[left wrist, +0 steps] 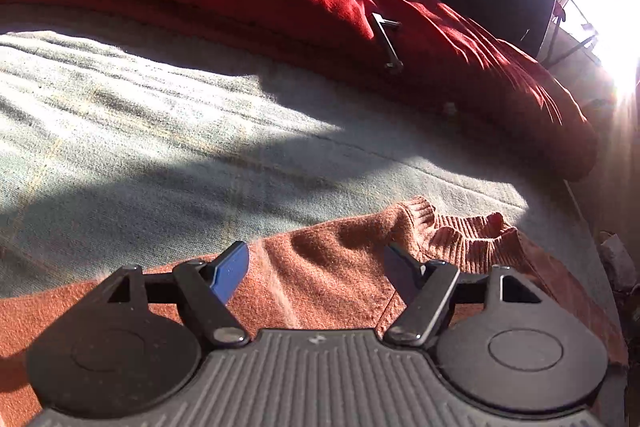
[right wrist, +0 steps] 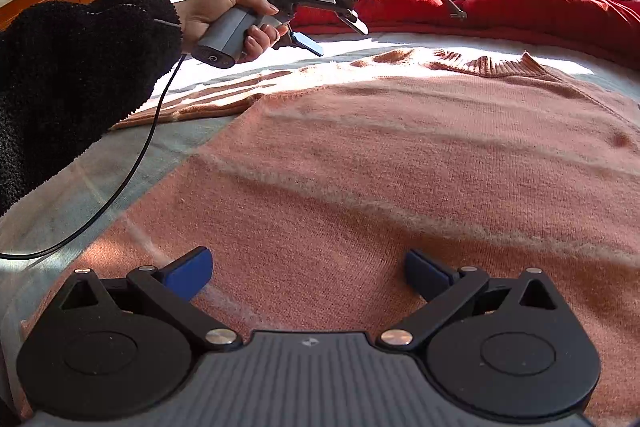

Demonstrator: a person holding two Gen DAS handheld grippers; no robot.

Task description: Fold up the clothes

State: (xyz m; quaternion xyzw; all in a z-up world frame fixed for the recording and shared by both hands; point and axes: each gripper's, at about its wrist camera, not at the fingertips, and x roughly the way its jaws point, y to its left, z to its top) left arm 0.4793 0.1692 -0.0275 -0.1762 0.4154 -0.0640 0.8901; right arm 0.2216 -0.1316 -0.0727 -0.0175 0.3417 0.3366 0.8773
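Lying flat on the bed (right wrist: 72,183), the salmon-pink sweater (right wrist: 400,163) shows pale stripes.

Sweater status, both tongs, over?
Left tongs open, above shoulder by collar. Right tongs open over body. Sweater flat, unfolded. Red quilt beyond collar, clear.

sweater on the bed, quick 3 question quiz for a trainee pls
1. True or false: the left hand-held gripper is shut on the orange sweater.
2. Which part of the sweater lies nearest the red quilt? A) ribbed collar B) hem C) cuff
3. Fill in: the right hand-held gripper hovers with jaws ____ over the sweater's body.

Key:
1. False; its jaws stand apart and hold nothing.
2. A, the ribbed collar.
3. open
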